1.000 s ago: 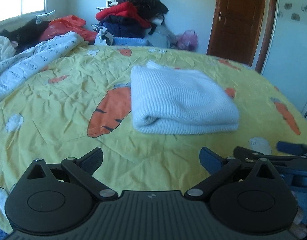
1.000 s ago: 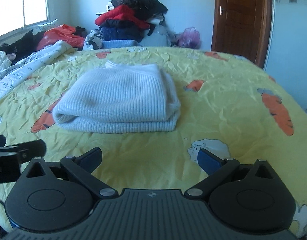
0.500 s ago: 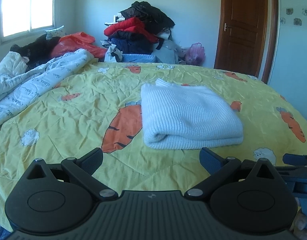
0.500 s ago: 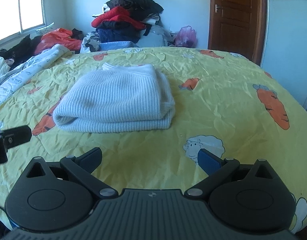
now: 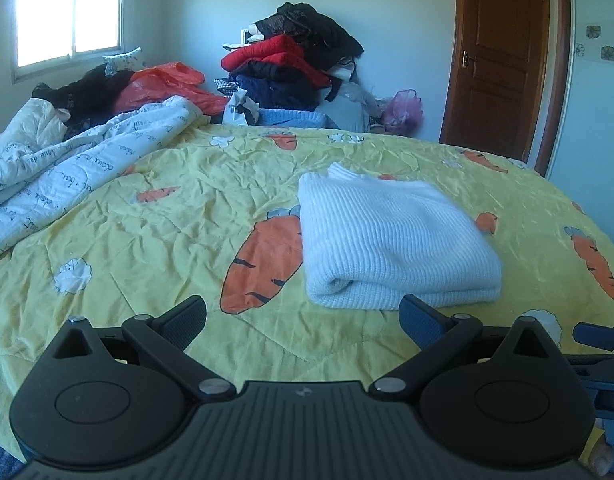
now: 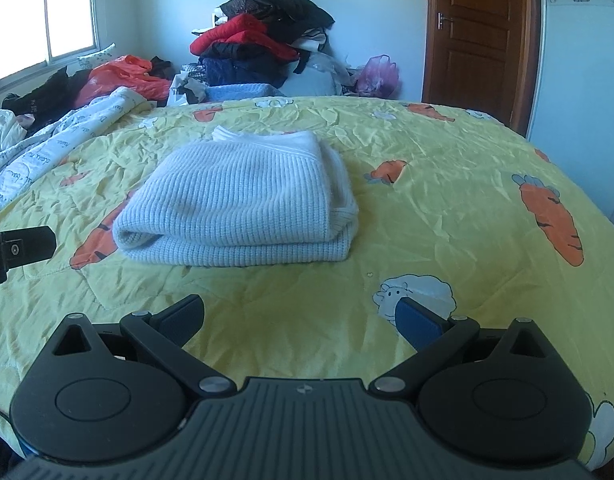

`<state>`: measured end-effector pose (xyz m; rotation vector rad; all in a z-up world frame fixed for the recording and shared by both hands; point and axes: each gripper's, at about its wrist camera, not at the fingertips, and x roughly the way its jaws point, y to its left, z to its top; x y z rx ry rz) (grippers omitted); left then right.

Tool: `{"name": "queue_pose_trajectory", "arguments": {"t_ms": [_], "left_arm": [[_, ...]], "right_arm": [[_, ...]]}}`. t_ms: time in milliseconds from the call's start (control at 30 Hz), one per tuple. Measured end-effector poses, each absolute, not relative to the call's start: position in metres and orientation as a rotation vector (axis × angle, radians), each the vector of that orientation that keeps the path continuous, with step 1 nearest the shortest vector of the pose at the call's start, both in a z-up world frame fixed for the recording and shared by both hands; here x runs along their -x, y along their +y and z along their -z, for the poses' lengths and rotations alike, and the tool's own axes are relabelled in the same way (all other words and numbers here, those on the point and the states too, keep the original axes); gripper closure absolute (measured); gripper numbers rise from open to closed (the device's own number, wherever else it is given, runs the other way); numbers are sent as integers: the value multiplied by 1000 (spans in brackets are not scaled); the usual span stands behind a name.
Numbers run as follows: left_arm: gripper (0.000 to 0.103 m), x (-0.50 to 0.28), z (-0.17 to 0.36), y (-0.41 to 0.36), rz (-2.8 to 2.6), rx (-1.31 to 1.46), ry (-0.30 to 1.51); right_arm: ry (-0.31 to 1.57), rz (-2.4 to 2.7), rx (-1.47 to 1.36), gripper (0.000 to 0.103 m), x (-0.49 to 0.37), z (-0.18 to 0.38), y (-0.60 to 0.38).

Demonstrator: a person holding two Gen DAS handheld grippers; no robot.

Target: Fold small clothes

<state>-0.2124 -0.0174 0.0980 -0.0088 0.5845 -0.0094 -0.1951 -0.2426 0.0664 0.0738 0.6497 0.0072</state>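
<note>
Bedroom, carrot-print yellow bedspread [image 6: 447, 208]. White knit sweater [image 6: 235, 204] folded at 12 o'clock, centre bed. Soft, light, floppy; best gripped at folded edge. Left gripper [image 5: 303, 316] and right gripper [image 6: 299, 314] spread, empty.

My bed, with one folded knit on its cover

In front of me the bed [image 5: 155, 240] wears a wrinkled yellow cover printed with carrots and sheep. A folded white sweater [image 5: 391, 240] lies flat on it, its near left edge beside a big carrot print. A rumpled white quilt with script lettering [image 5: 59, 176] is bunched along the far left side.
</note>
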Motion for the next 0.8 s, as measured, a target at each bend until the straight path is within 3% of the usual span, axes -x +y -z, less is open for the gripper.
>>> {"name": "queue_pose_trajectory", "arguments": {"t_ms": [800], "left_arm": [[0,214,-90,-24,45,3,622]], "right_arm": [[663,-15,-72,0,195,-63,-242]]}}
